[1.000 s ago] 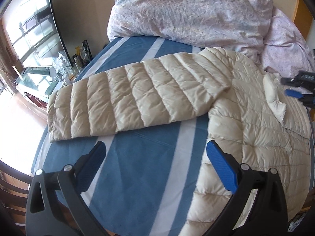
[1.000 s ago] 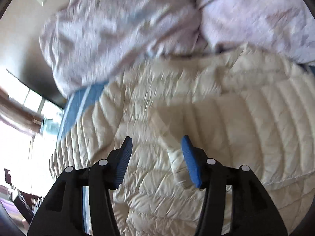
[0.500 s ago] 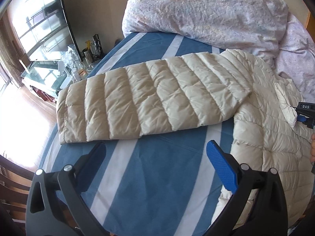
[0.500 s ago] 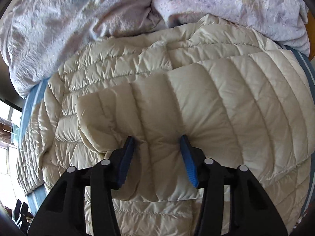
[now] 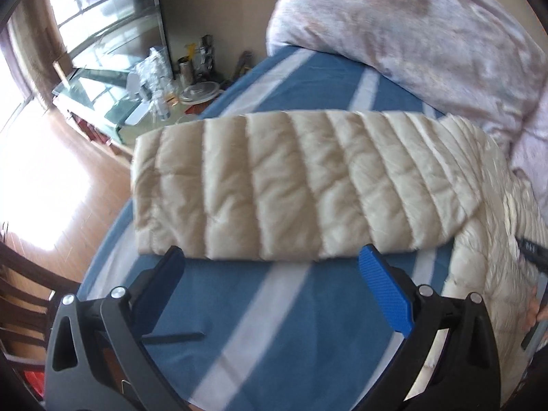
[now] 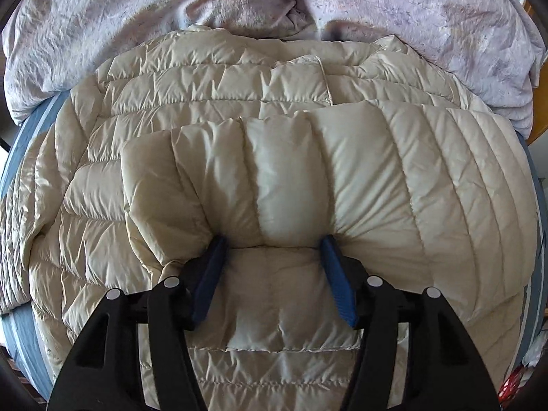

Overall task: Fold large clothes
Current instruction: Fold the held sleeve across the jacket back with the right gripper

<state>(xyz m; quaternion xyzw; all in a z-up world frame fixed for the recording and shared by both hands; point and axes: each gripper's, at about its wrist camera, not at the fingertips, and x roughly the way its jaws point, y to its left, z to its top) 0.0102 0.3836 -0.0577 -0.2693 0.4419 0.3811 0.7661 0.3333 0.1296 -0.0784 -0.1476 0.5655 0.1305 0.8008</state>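
Note:
A cream quilted down jacket (image 6: pixel 212 109) lies spread on a bed with a blue and white striped sheet (image 5: pixel 308 325). Its left sleeve (image 5: pixel 281 185) stretches flat across the sheet. My left gripper (image 5: pixel 272 258) is open and empty, its tips at the sleeve's near edge. The right sleeve (image 6: pixel 342 171) is folded over the jacket's body. My right gripper (image 6: pixel 274 245) presses into that sleeve with the puffy fabric bulging between its fingers, jaws partly closed around it. The right gripper's tip also shows at the right edge of the left wrist view.
A lilac duvet (image 6: pixel 239 3) is heaped at the head of the bed (image 5: pixel 411 34). A glass table with bottles and clutter (image 5: pixel 164 82) stands beside the bed. A dark wooden chair (image 5: pixel 20 291) is at the near left, on a wood floor.
My left gripper has moved up to the left sleeve's near edge. My right gripper has pushed further into the folded right sleeve, bunching it between the fingers.

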